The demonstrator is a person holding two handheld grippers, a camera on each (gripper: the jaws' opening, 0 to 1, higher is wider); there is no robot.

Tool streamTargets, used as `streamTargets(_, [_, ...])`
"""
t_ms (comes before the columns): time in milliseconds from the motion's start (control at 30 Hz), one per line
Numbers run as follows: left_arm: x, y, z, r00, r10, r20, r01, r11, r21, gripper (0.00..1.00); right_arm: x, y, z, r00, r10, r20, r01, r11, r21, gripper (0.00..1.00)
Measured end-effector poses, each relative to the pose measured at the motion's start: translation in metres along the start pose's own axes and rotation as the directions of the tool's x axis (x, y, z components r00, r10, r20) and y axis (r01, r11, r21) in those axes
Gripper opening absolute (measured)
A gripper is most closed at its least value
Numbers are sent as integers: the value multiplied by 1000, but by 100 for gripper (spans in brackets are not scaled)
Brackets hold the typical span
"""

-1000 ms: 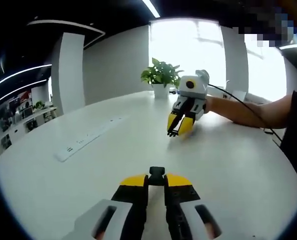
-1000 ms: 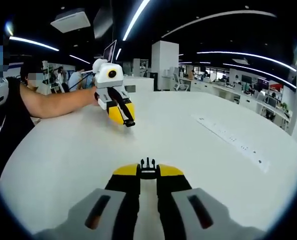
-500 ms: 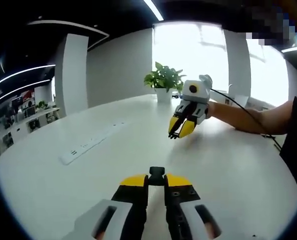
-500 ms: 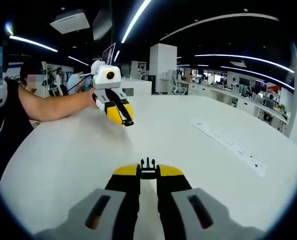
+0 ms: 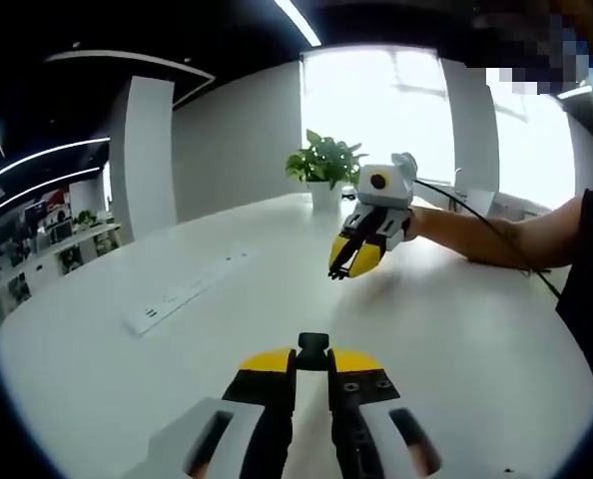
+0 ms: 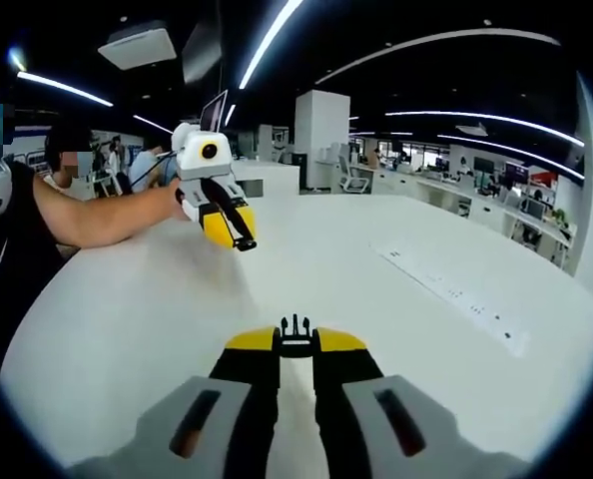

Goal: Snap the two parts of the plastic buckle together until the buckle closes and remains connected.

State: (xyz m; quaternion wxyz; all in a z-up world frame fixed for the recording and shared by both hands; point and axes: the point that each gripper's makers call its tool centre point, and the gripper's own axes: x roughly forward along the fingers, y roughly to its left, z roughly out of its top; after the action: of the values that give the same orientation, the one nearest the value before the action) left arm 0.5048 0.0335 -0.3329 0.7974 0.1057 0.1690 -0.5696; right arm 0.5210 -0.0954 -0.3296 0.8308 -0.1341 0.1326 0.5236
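Above the white counter (image 5: 456, 329), the left hand-held gripper (image 5: 312, 351) pinches the socket half of the buckle (image 5: 313, 347) between closed jaws. The right hand-held gripper (image 6: 295, 337), facing it across the counter, clamps the pronged half of the buckle (image 6: 295, 330) likewise; the halves are well apart.

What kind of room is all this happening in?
It looks like an open-plan office. A large white table carries a power strip and a potted plant by bright windows, and rows of desks run under long ceiling strip lights.
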Motion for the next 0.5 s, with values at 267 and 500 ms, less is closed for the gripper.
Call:
streamTargets(267, [-5,1,3,1000,16,-11,-16,1000,7,10,2,10,1,1000,3,-5,-3,1000,-5,11])
streamTargets(500, [-8,-4,3,1000,12,-10,-12,1000,2,10,-5,13,6,1000,-5,11,5,1000,-3,11])
